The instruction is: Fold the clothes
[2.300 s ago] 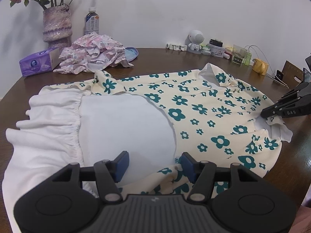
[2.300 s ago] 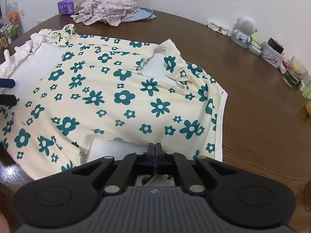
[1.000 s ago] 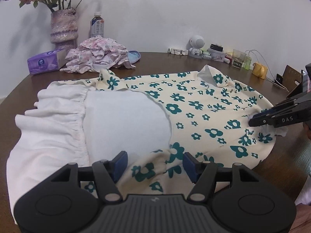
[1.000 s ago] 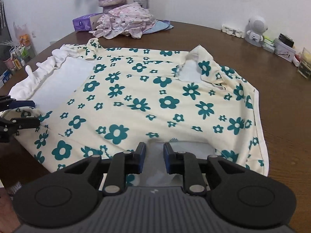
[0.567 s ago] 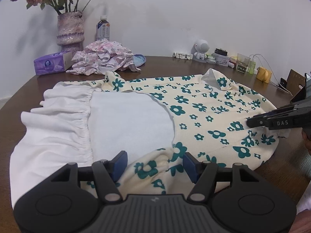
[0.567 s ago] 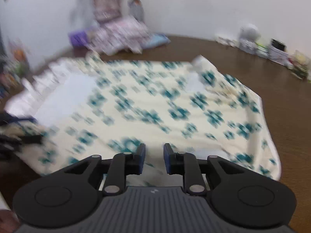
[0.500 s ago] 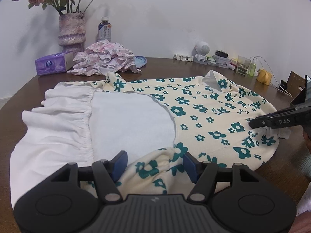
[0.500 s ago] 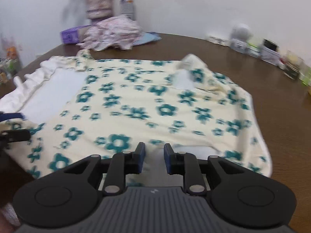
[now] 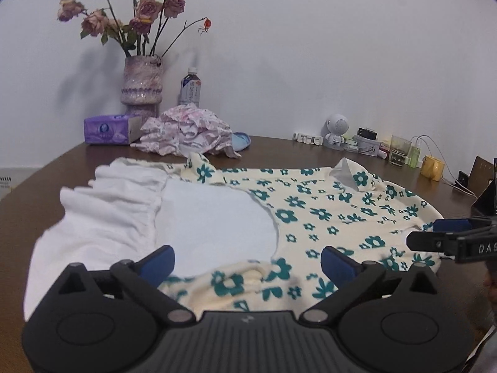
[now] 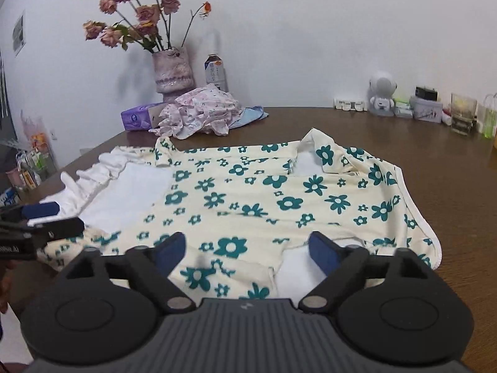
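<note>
Nearest the left wrist camera, the left gripper has its jaws spread wide, having just been opening. The near floral hem lies between its blue pads, which press nothing. Same on the other side: the right gripper has just swung open, jaws far apart, cloth beneath the gap but not pinched.

Just beyond, the floral dress lies spread flat on the brown wooden table, cream with teal flowers, a plain white panel and gathered white ruffle toward the left end, the collar turned up at the far edge.

Farther back sit a crumpled pink garment, a purple tissue pack, a bottle and a vase of dried roses. Along the wall to the right stands a small white robot figure among small clutter.
</note>
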